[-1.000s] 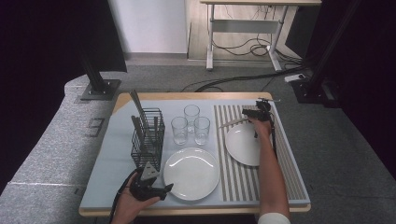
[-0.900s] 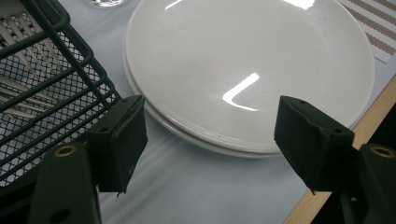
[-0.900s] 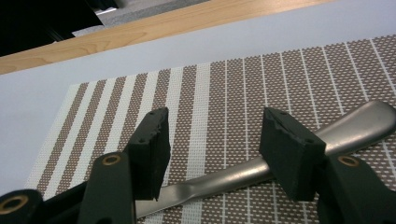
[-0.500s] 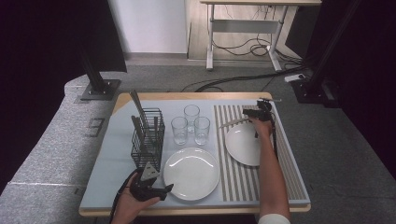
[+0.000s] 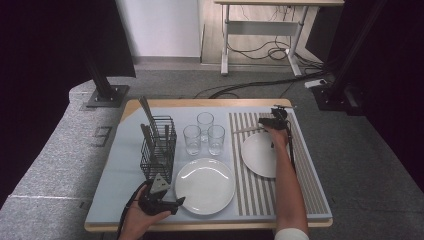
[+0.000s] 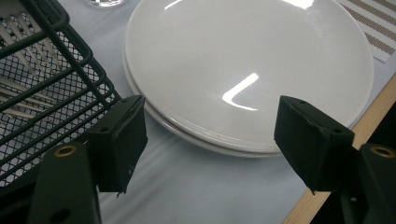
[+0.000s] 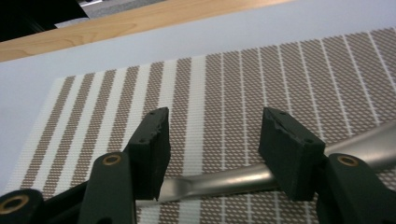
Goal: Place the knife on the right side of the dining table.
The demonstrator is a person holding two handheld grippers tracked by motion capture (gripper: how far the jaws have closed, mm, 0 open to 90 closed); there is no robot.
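A metal utensil [image 5: 246, 130] lies flat on the brown-striped placemat [image 5: 310, 175] at the back right. My right gripper [image 5: 262, 122] hovers at its near end, jaws apart. In the right gripper view the utensil's handle [image 7: 224, 179] runs across the gap low between the jaws of the right gripper [image 7: 215, 135] and passes behind one jaw; the pads do not press on it. My left gripper [image 5: 177, 205] rests at the front left, open, beside the large white plate [image 5: 205, 186]. In the left gripper view the left gripper [image 6: 212, 126] frames that plate's near rim [image 6: 224, 140], where a second plate shows stacked beneath.
A black mesh cutlery caddy [image 5: 158, 146] holding several utensils stands left of the large plate. Three clear glasses [image 5: 204, 132] stand behind the plate. A smaller white plate [image 5: 257, 155] sits on the striped mat under the right forearm. The wooden table edge [image 6: 327, 186] runs close by the left gripper.
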